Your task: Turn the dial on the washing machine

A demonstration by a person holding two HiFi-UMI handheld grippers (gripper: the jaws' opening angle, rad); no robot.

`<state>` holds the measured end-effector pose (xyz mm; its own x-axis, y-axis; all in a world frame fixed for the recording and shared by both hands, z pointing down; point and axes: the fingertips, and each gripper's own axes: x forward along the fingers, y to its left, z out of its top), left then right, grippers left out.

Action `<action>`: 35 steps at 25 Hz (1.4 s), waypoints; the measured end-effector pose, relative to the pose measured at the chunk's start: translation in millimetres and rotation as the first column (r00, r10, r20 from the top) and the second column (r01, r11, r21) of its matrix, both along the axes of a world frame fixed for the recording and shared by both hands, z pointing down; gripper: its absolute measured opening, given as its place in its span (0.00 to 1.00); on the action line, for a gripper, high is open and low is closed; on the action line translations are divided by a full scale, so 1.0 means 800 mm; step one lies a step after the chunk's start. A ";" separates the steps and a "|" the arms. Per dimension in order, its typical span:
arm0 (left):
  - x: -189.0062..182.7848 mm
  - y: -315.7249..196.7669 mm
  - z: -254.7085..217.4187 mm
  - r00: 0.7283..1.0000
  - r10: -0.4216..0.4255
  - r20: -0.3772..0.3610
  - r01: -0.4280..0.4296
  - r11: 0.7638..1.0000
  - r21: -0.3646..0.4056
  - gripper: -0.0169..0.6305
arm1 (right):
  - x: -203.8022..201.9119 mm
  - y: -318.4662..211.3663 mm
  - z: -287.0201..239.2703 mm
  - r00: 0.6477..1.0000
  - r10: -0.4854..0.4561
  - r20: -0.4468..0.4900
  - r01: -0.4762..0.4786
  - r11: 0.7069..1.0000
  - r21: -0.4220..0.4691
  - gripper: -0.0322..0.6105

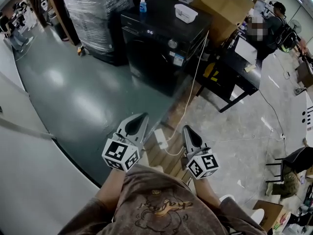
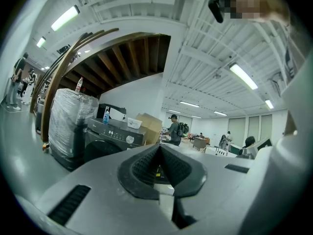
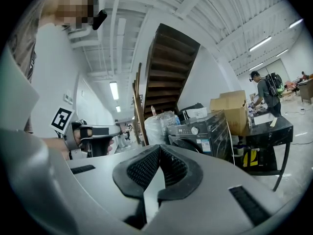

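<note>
Dial [image 1: 172, 43]: on washing machine [image 1: 151, 58], well ahead of your tongs.
Left tongs [image 1: 142, 119]: pinched together, empty.
Right tongs [image 1: 188, 131]: likewise.

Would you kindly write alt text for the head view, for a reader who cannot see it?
The left claw and right claw, both shut and empty, point toward a black washing machine across the floor, well short of its silver dial.
</note>
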<state>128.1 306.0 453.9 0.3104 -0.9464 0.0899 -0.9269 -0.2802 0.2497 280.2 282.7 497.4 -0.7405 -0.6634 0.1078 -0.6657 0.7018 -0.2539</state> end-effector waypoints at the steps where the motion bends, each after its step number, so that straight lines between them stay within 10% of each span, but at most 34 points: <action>1: -0.009 -0.010 0.002 1.000 0.000 -0.002 0.000 1.000 -0.002 0.01 | -0.008 -0.010 0.003 1.000 -0.001 -0.002 0.001 1.000 -0.003 0.05; 23: -0.212 -0.301 -0.067 0.970 0.243 0.003 -0.243 0.969 -0.039 0.01 | -0.226 -0.262 -0.076 0.978 0.206 -0.045 -0.207 0.978 -0.036 0.05; 35: -0.227 -0.382 -0.102 0.942 0.336 -0.001 -0.335 0.941 -0.041 0.01 | -0.252 -0.331 -0.109 0.945 0.318 -0.079 -0.321 0.947 -0.032 0.05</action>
